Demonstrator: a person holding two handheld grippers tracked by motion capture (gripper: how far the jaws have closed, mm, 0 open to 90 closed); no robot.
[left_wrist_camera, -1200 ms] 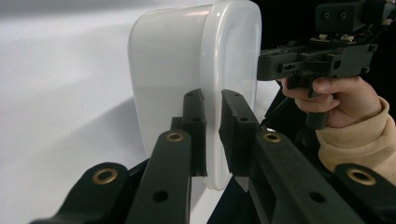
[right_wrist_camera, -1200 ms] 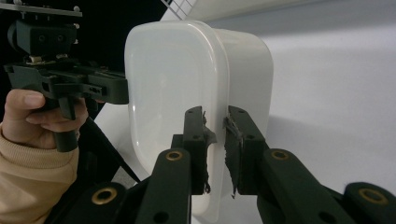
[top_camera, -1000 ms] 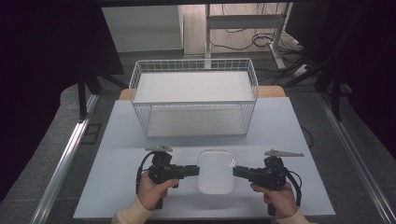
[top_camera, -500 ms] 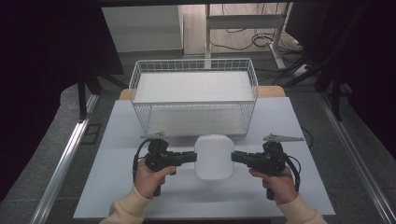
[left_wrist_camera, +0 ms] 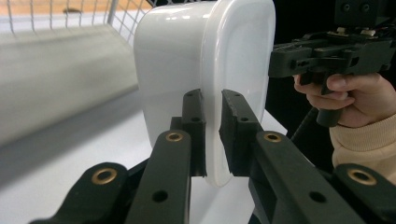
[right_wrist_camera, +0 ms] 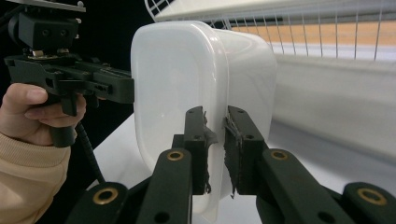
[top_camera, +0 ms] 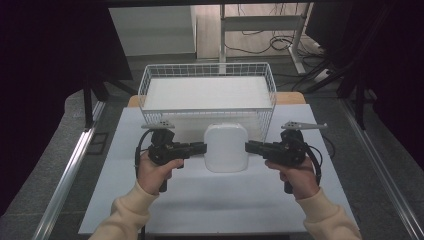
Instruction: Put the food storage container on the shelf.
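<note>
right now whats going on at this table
A person holds a white plastic container between two hand-held grippers. The left hand-held gripper is clamped on its left rim, the right hand-held gripper on its right rim. The container sits just in front of the white wire basket, above the white table.

I'm holding the left gripper (top_camera: 200, 148) and right gripper (top_camera: 250, 147) level, pointing inward at each other. Both are clamping opposite rim edges of the white plastic container (top_camera: 226, 147). My left hand (top_camera: 156, 172) and right hand (top_camera: 299, 176) are wrapping the grips, forearms low.
</note>
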